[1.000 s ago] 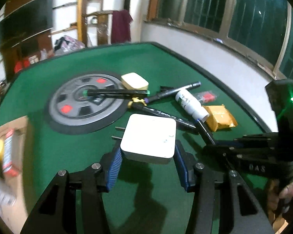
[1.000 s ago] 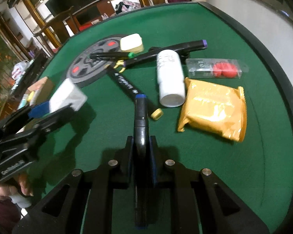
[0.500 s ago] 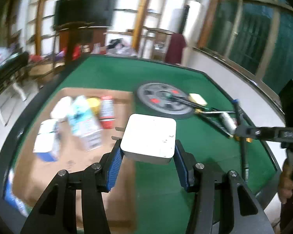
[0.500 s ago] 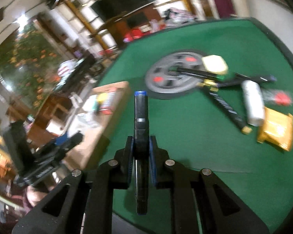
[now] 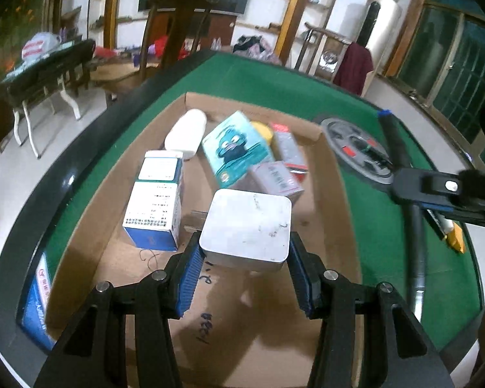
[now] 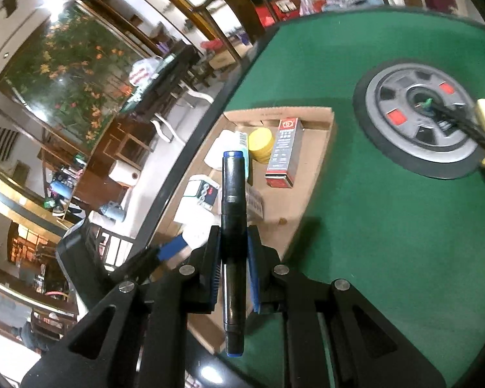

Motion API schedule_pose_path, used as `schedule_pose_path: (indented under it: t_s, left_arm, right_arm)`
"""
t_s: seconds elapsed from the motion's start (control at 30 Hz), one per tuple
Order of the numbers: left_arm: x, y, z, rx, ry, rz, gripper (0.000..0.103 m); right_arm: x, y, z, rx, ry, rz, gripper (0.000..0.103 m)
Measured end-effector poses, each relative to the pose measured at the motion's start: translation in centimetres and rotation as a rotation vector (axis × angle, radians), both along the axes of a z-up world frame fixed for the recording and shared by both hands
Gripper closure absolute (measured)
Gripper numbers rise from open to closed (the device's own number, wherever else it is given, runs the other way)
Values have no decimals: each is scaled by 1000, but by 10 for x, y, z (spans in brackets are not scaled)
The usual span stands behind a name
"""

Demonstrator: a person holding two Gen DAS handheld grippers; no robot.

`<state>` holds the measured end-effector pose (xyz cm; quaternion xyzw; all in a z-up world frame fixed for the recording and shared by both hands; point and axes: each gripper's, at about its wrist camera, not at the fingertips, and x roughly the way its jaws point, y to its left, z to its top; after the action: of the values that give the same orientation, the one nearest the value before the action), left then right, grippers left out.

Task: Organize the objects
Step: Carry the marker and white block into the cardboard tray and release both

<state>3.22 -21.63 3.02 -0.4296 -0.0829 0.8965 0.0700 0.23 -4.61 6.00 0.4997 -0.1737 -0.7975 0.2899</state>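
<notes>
Several packages already lie in the cardboard tray (image 5: 90, 226), above which the left claw (image 5: 245, 271) grips a white charger (image 5: 247, 226) and the right claw (image 6: 232, 271) clamps a black marker (image 6: 232, 200), both unreleased.

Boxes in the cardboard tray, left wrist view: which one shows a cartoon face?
The teal box, tilted at the tray's middle, shows a cartoon face; the blue-and-white carton and grey-and-red box carry only print.

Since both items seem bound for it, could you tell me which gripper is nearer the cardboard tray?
Left. The left gripper holds the charger directly above the cardboard tray; the right gripper, gripping the marker, sits by its edge.
</notes>
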Motion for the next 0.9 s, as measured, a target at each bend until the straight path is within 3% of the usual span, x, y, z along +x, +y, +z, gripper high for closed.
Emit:
schedule_pose_path:
  t_s: [0.2, 0.4, 0.7, 0.77, 0.9]
  left_arm:
    - [-4, -4, -10, -25, -31, 7, 58]
    - [1, -7, -14, -39, -34, 6, 58]
    - [16, -9, 8, -50, 48, 23, 55]
    - [18, -14, 15, -41, 66, 29, 46]
    - [24, -20, 23, -16, 81, 47, 45]
  right_arm:
    - [-33, -18, -30, 76, -53, -55, 90]
    - [-47, -19, -43, 185, -42, -111, 90]
    - [-55, -17, -46, 227, -59, -138, 89]
    - [-54, -14, -44, 235, -46, -152, 89]
    - [-50, -6, -35, 206, -28, -171, 89]
